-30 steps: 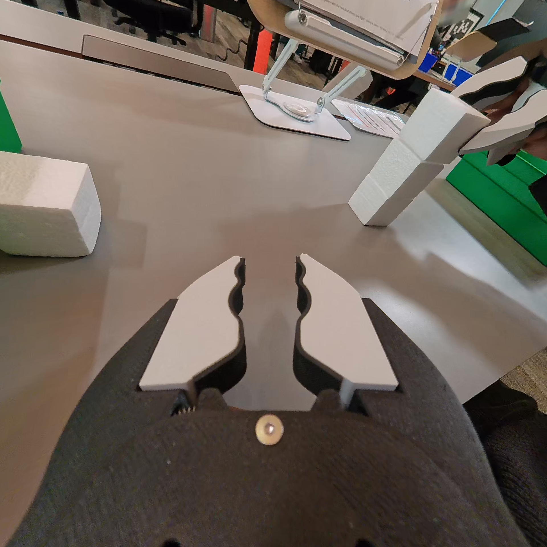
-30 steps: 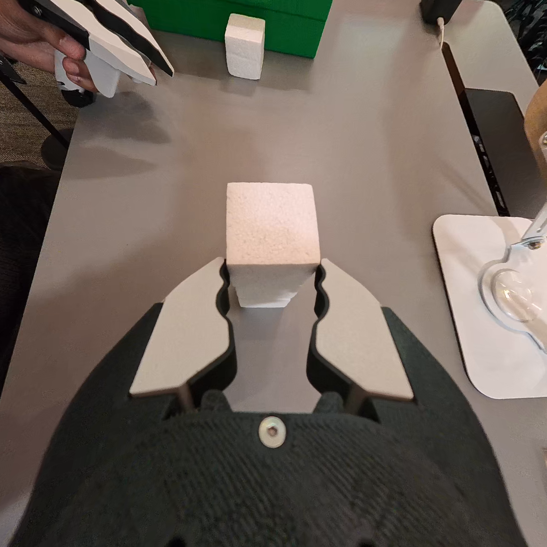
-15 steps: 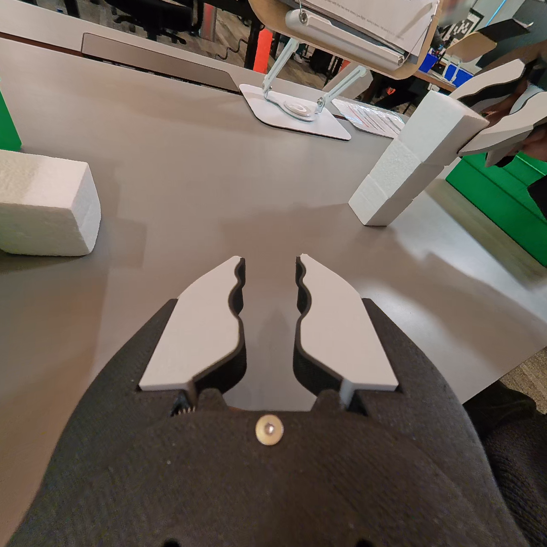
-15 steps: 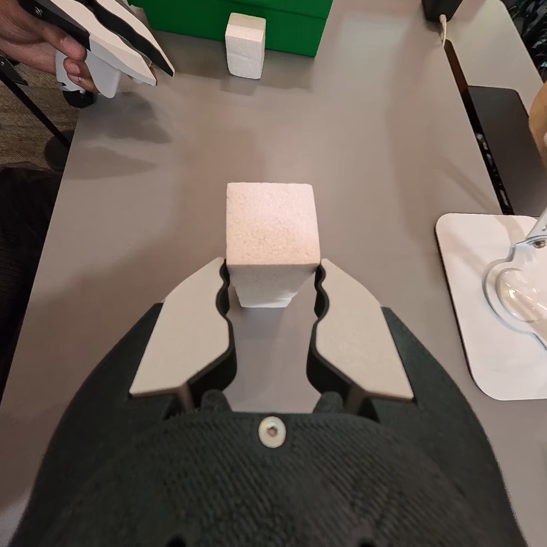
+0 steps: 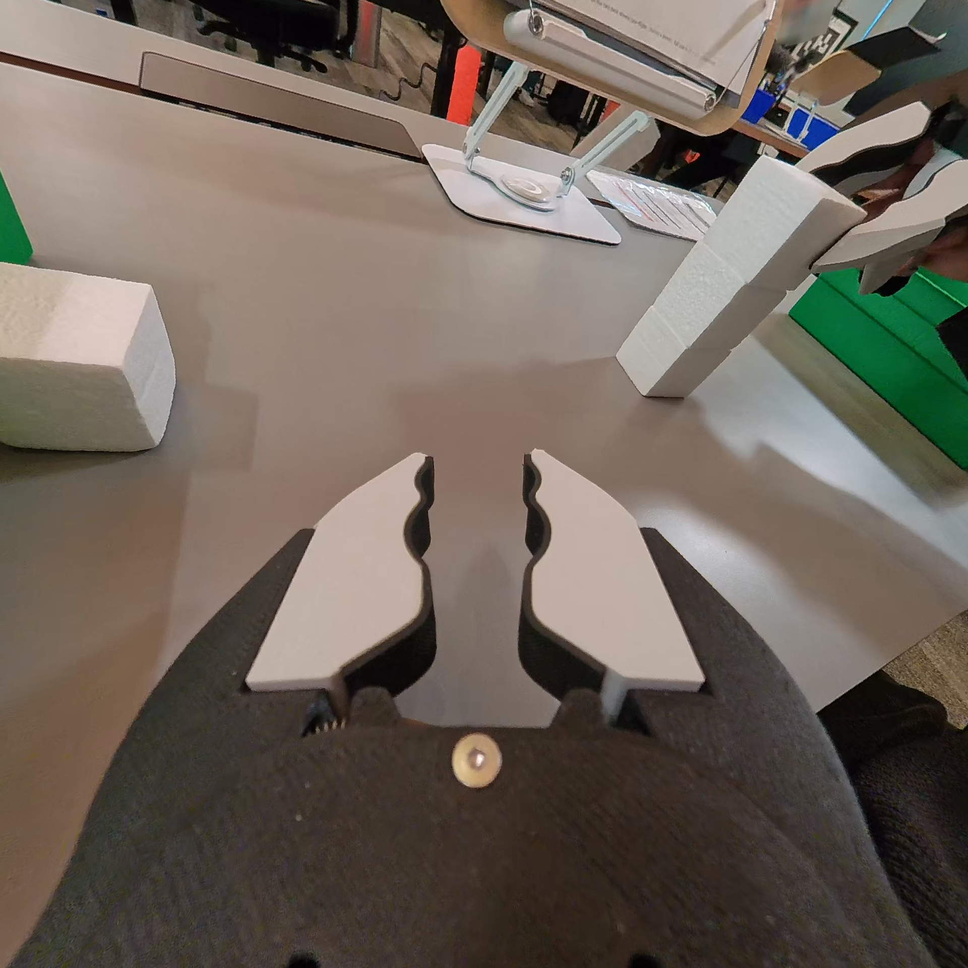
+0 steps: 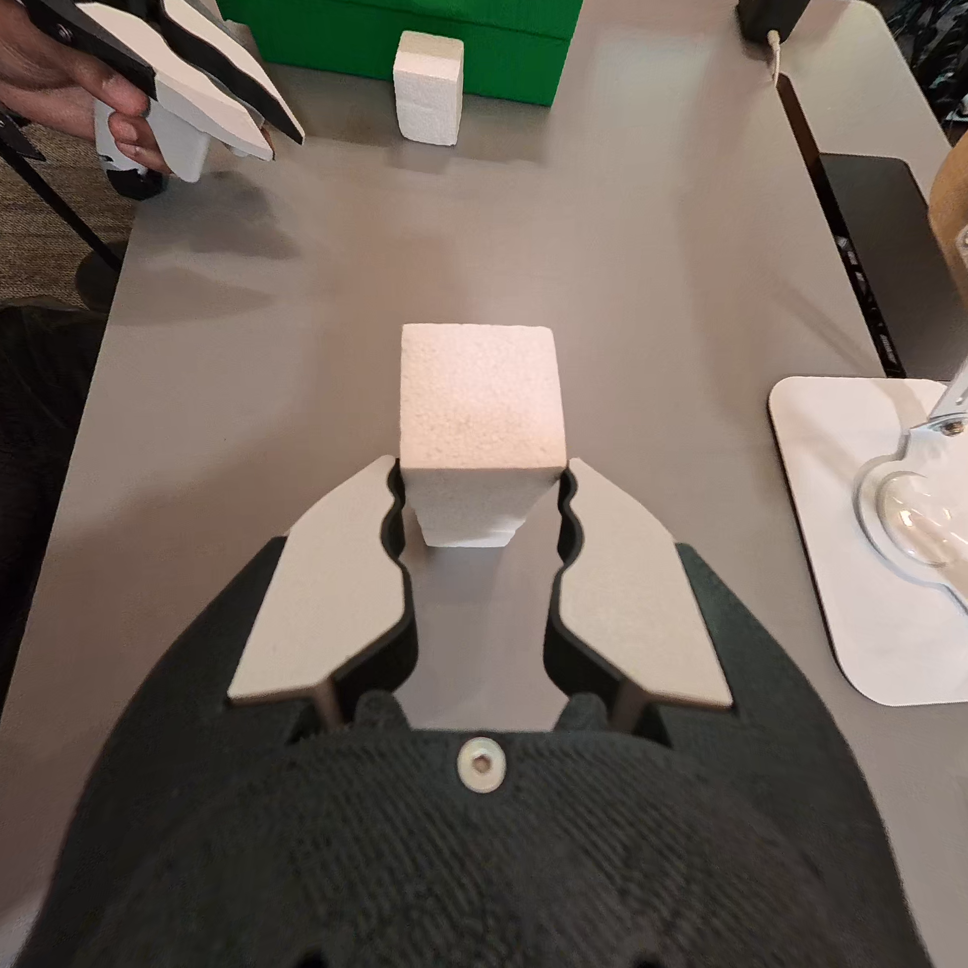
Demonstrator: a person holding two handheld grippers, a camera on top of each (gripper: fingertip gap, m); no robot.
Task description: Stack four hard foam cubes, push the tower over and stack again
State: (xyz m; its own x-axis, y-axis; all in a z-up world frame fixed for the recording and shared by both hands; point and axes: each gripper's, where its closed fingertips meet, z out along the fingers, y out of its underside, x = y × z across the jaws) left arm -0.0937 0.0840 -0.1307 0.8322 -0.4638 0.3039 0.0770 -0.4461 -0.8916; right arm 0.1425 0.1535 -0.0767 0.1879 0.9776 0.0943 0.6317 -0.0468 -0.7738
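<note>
My right gripper (image 6: 479, 466) is shut on the top white foam block (image 6: 479, 398) of a stack of three that stands on the grey table (image 6: 655, 262). The lower blocks (image 6: 466, 518) show beneath it. In the left wrist view the stack (image 5: 696, 314) stands at the right, with the right gripper (image 5: 838, 225) clamping its top block (image 5: 775, 220). My left gripper (image 5: 477, 461) is open and empty, hovering above bare table. It also shows in the right wrist view (image 6: 262, 131), held by a hand at the far left.
A loose foam block (image 5: 78, 361) lies left of the left gripper; in the right wrist view it (image 6: 428, 86) stands before a green box (image 6: 398, 42). Another green box (image 5: 880, 345) sits behind the stack. A tilted stand's white base (image 5: 524, 194) lies on the table's far side (image 6: 864, 524). One gripper's finger ends stand about 25 centimetres off the other's.
</note>
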